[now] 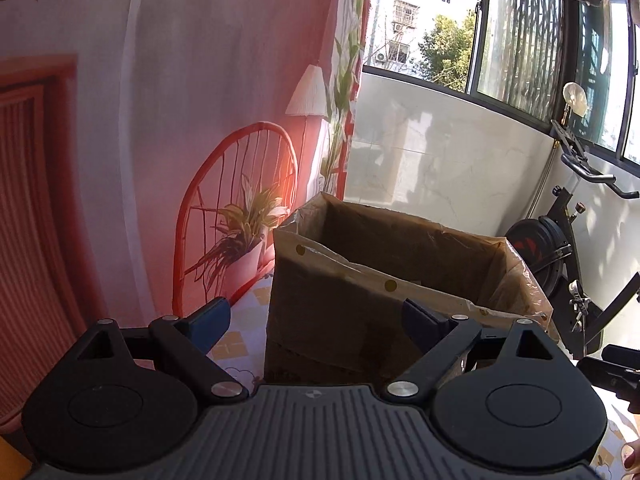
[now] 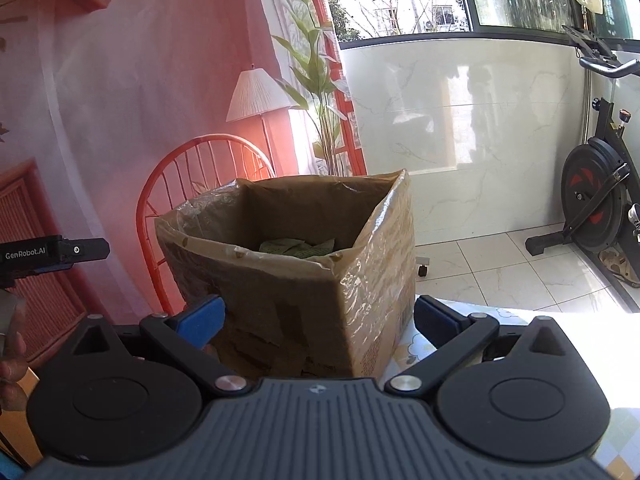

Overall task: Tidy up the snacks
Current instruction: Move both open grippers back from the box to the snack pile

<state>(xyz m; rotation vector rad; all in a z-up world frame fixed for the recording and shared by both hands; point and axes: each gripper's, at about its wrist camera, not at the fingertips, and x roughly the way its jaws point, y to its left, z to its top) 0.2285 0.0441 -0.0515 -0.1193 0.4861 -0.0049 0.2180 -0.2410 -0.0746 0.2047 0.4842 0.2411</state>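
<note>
A cardboard box point(image 1: 320, 280) lined with clear plastic stands open-topped on a table with a patterned cloth point(image 1: 240, 320). My left gripper point(image 1: 318, 320) is open just in front of the box's near wall, with nothing between its blue pads. From this side the inside of the box is dark. In the right wrist view the same box point(image 2: 280, 280) holds green snack packets point(image 2: 296, 248) at its bottom. My right gripper point(image 2: 318, 320) is open wide before the box's near corner, and it is empty. The left gripper's body point(image 2: 80, 250) shows at the left edge.
An exercise bike point(image 2: 600, 216) stands on the tiled floor to the right, below the windows. Behind the box hangs a backdrop point(image 2: 120, 100) printed with a red chair, a lamp and plants. The table's edge point(image 2: 520, 312) runs close to the right of the box.
</note>
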